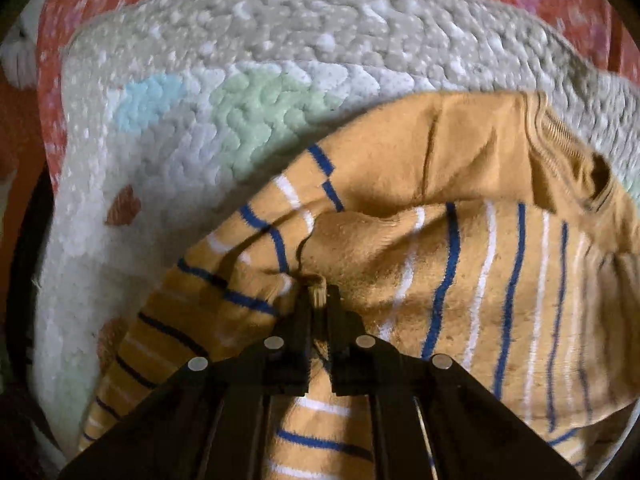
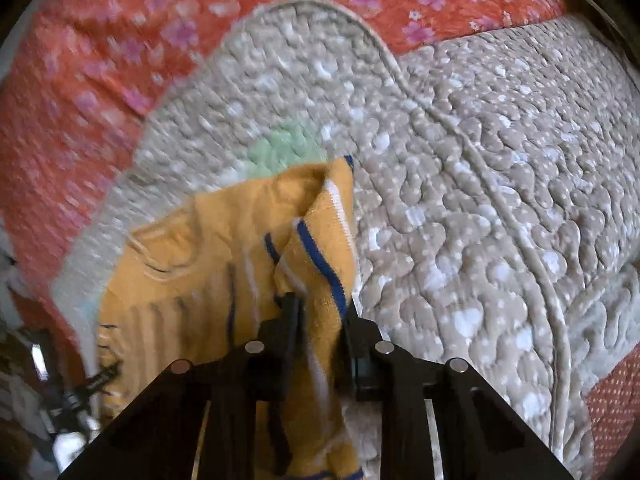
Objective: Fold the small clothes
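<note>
The small mustard sweater [image 1: 460,264] with blue and white stripes lies on a quilted grey blanket [image 1: 240,40], which is spread over a red flowered bedcover [image 2: 80,100]. The left tongs [image 1: 318,298] are pressed almost together and pinch a small fold of the knit near the sleeve. The right tongs [image 2: 320,304] stand a little wider, with a raised striped flap of the sweater held between them. The step seems to be the folding of one side over the body. To do it well, both grips should stay firm, both tongs should travel together at the same height, and the flap should land flat with its edge along the body, without wrinkles underneath.
</note>
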`<state>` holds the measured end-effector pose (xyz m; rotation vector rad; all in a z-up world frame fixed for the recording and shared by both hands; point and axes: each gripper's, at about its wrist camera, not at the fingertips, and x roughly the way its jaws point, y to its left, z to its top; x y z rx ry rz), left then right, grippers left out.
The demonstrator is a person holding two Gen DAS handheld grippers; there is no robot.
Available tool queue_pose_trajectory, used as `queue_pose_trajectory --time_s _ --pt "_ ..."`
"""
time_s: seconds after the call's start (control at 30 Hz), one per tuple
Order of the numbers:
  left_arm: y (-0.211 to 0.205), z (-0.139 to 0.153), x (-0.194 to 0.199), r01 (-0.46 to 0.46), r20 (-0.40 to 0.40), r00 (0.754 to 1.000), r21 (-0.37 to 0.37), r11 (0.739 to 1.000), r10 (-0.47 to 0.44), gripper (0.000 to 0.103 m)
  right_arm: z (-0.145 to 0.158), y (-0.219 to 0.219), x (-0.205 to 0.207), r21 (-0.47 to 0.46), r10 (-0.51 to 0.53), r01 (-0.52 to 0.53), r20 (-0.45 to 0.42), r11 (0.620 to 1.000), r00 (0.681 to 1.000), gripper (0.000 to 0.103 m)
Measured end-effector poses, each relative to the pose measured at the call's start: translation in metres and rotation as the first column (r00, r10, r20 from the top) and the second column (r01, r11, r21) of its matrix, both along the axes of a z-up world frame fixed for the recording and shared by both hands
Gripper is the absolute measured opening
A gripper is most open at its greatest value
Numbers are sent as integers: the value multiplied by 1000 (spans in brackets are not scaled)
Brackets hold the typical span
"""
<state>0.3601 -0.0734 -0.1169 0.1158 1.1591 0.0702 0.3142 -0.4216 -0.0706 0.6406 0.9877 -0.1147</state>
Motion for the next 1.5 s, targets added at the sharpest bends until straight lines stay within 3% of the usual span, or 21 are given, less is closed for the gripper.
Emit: queue_pose_trajectory --time_s 0.07,0.1,0.27,0.4,0.5,0.63,0.73,0.8,0.87,0.97,1.0,1.03,1.07,1.13,1.33,1.4,1.5 --pt "-13 0 -2 52 2 999 68 996 -52 7 0 0 3 -3 -3 3 -12 1000 1000 21" --pt "-15 2 -4 70 0 998 69 995 -70 7 3 -1 1 5 -10 10 -11 1000 1000 22" --pt "15 39 -36 42 19 999 -121 992 -40 20 38 -3 -33 -51 -11 13 41 999 999 30" --pt "68 70 -86 -49 98 993 -223 974 72 60 57 5 -67 -101 29 -23 59 995 998 34" --pt "127 70 -120 -177 97 972 -286 942 212 63 66 30 -87 -111 104 -97 63 989 993 34" --pt "200 53 -159 -370 55 909 -347 862 413 63 77 98 -93 -121 281 -273 55 954 958 34" --pt "243 36 -176 -458 32 864 -365 810 503 63 82 164 -88 -114 428 -422 39 899 903 35" --pt "256 25 -185 -467 9 860 -387 795 510 63 82 212 -83 -95 514 -509 33 855 857 35" --pt "257 17 -186 -438 5 879 -390 810 477 63 83 248 -80 -75 574 -571 35 818 818 35" --pt "245 17 -188 -354 34 920 -355 865 390 64 83 308 -79 -58 670 -668 35 742 741 35" --pt "243 17 -188 -327 44 930 -358 875 366 49 85 331 -82 -60 709 -707 36 705 704 35" --pt "240 17 -189 -298 52 940 -362 883 338 16 86 346 -87 -65 735 -733 39 677 677 35" --pt "241 16 -188 -272 40 949 -395 878 312 0 87 360 -91 -76 762 -759 39 647 646 35" --pt "249 9 -188 -252 4 956 -510 822 295 0 87 392 -104 -112 822 -816 33 568 568 35" --pt "290 6 -194 -284 -31 932 -685 671 362 0 71 468 -151 -213 934 -914 -12 346 357 36" --pt "311 4 -198 -317 -51 909 -729 606 413 0 62 489 -165 -249 956 -930 -44 269 289 38" --pt "343 2 -208 -379 -66 861 -745 550 505 0 47 516 -181 -333 970 -924 -87 186 227 48"
